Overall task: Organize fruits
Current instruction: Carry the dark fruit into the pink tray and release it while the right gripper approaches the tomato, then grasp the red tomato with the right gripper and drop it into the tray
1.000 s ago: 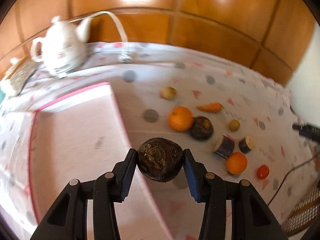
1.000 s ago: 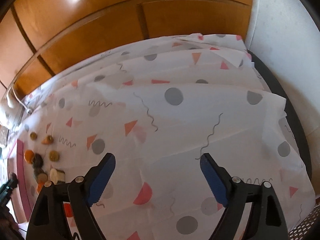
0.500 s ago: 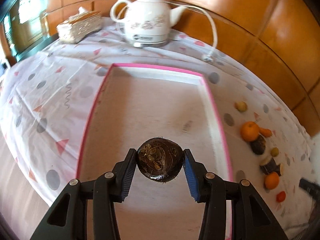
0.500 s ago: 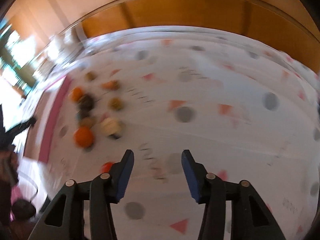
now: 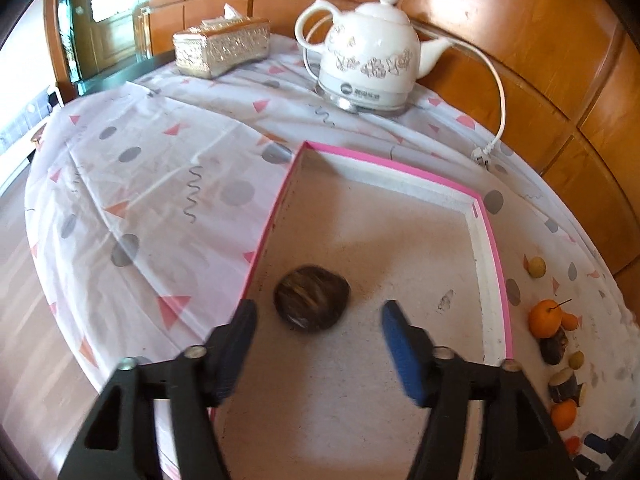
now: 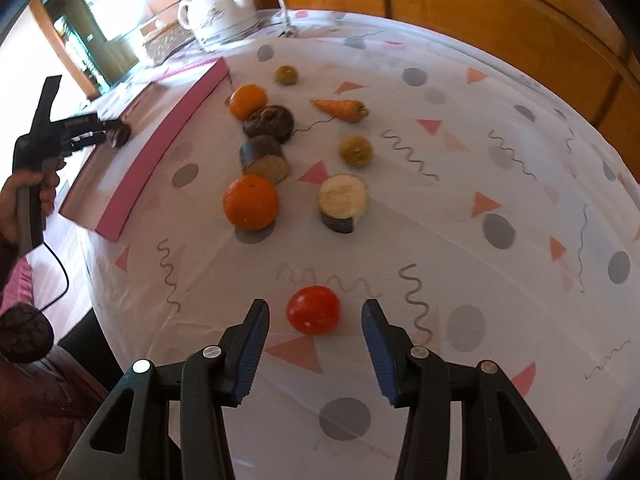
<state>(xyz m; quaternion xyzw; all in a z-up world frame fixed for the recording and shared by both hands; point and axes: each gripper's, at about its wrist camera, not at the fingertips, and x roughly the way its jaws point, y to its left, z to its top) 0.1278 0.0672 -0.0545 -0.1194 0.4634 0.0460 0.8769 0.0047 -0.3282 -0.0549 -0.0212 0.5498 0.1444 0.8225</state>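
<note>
The worktop (image 5: 152, 184) carries a white cloth printed with grey dots, pink triangles and squiggles. On it lies a shallow tray (image 5: 490, 248) with a pink rim, its pale floor bare except for one dark brown round fruit (image 5: 311, 298), which sits near the tray's left wall (slightly blurred in the left wrist view). Far behind the tray stand a white teapot-shaped kettle (image 5: 370, 60) with its cord trailing right, and a patterned tissue box (image 5: 222, 46) to its left.

The left tool (image 5: 316, 320) hangs over the tray with its jaws opening; the dark fruit lies just beyond and between the tips, and neither pad touches it. The hand (image 6: 24, 200) that holds this tool shows at the left edge of the right wrist view.

To the right of the tray the remaining pieces lie loose on the cloth. Two oranges (image 6: 251, 201) sit closest to the tray, one near and one far, with a dark round fruit (image 6: 269, 122) and a dark cut chunk (image 6: 264, 158) between them. Further right are a carrot (image 6: 342, 110), a pale-faced cut chunk (image 6: 343, 202) and two small yellowish fruits (image 6: 356, 151).

Nearest of all is a red tomato (image 6: 313, 309), well apart from the rest. The right tool (image 6: 316, 328) is held around it, jaws moderately apart, with a gap on each side (no pad touching).
</note>
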